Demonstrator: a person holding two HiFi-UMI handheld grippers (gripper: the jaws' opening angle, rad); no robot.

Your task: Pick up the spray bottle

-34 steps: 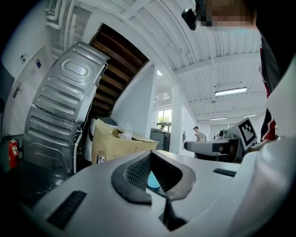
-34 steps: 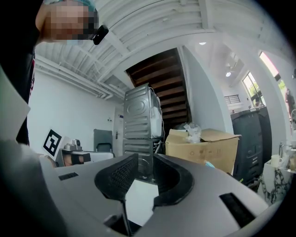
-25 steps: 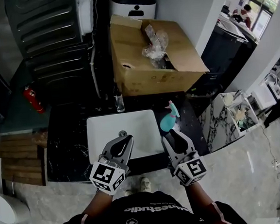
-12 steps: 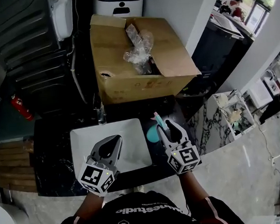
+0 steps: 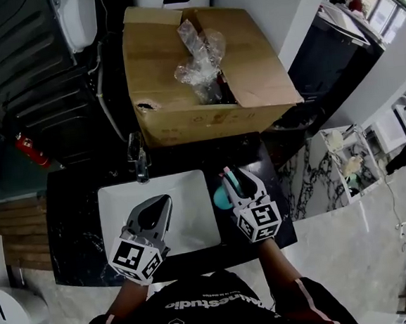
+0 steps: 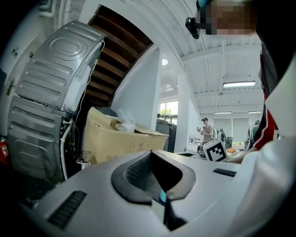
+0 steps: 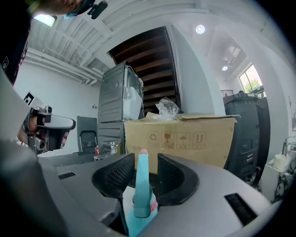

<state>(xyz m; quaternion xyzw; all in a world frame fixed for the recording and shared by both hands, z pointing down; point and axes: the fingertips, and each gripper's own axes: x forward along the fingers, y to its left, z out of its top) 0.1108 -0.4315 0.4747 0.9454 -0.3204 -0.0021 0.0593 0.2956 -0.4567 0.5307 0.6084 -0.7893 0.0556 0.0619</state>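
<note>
The teal spray bottle point(image 5: 219, 196) stands on the dark counter just right of the white sink point(image 5: 119, 207). My right gripper point(image 5: 237, 180) is open, one jaw on each side of the bottle's trigger head. In the right gripper view the bottle point(image 7: 142, 185), with its pink nozzle tip, rises between the ribbed pads of that gripper point(image 7: 145, 159), with a narrow gap on each side. My left gripper point(image 5: 157, 206) hovers over the sink with nothing in it. Its jaws meet at the tips point(image 6: 151, 154) in the left gripper view.
A large open cardboard box point(image 5: 199, 116) with crumpled plastic inside stands behind the sink. A chrome tap point(image 5: 139, 160) rises at the sink's back edge. The black marble counter point(image 5: 74, 218) ends close to the bottle's right. A red fire extinguisher point(image 5: 25, 148) lies left.
My right gripper has moved forward until its jaws stand on either side of the spray bottle. The left gripper stayed over the sink, drifting slightly left as the head camera shifted.
</note>
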